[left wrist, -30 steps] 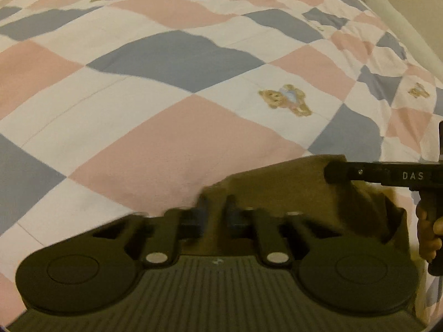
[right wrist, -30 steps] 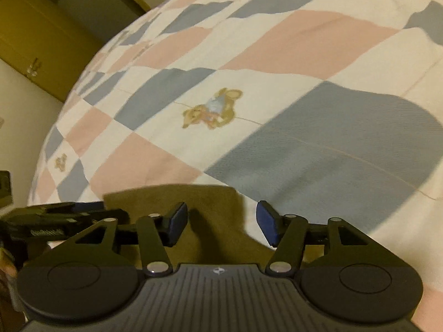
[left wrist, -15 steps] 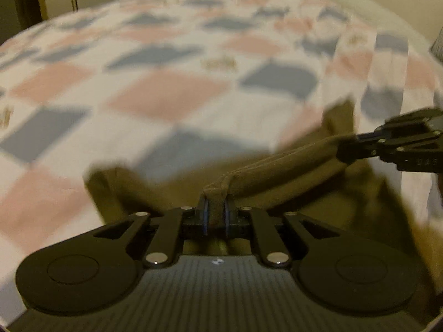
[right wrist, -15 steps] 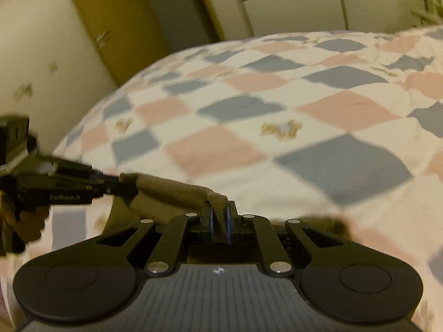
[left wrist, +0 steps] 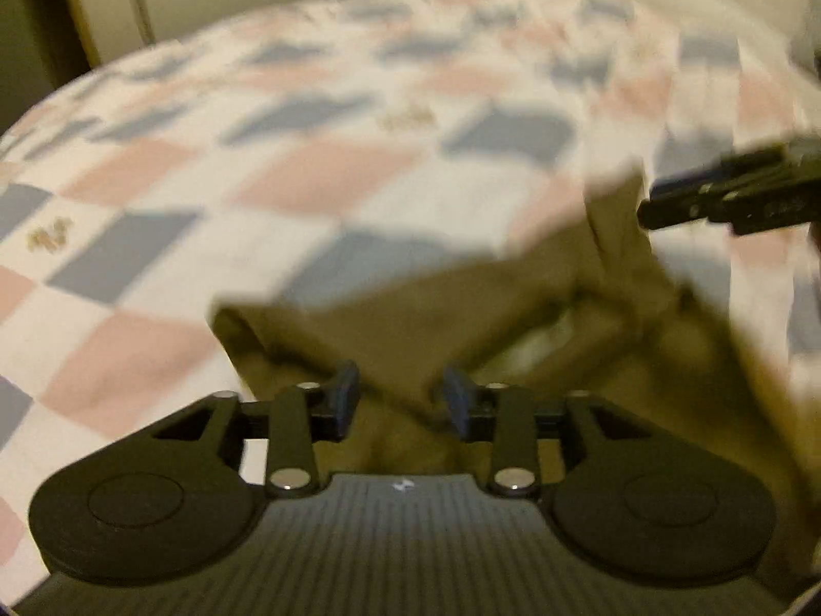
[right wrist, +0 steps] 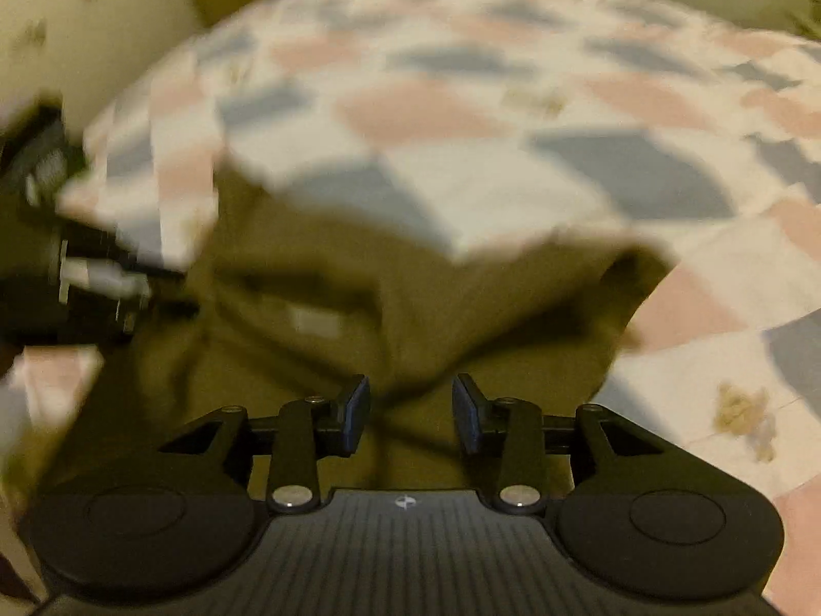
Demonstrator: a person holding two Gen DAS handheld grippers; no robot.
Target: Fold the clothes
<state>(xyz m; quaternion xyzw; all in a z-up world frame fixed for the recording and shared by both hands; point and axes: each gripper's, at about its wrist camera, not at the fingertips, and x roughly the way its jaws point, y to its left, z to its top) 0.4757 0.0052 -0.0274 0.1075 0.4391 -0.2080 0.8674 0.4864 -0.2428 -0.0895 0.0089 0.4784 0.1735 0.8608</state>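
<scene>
Two grippers are hanging over an olive-brown garment (left wrist: 451, 318) that is lying rumpled on a bed under a checked quilt (left wrist: 318, 179) of pink, grey-blue and white patches. Left gripper (left wrist: 400, 398) is standing with its jaws spread apart, nothing between the blue pads (left wrist: 344, 395) — the cloth is lying just ahead of and beneath the fingertips, folded over itself in thick creases. Right gripper (right wrist: 410, 413) is likewise showing a wide gap between its pads (right wrist: 469, 410), holding nothing, with the garment (right wrist: 410, 297) bunched directly in front of it and spreading off to its left. From the left wrist view the right gripper (left wrist: 647, 206) is appearing up and to the right, its tip near the garment's far edge; from the right wrist view the left gripper (right wrist: 154, 297) is sitting at the left, close against the cloth — both views are blurred, so whether either tip is touching fabric cannot be told. Small bear prints (right wrist: 744, 410) are dotting the quilt to the right of the right gripper.
</scene>
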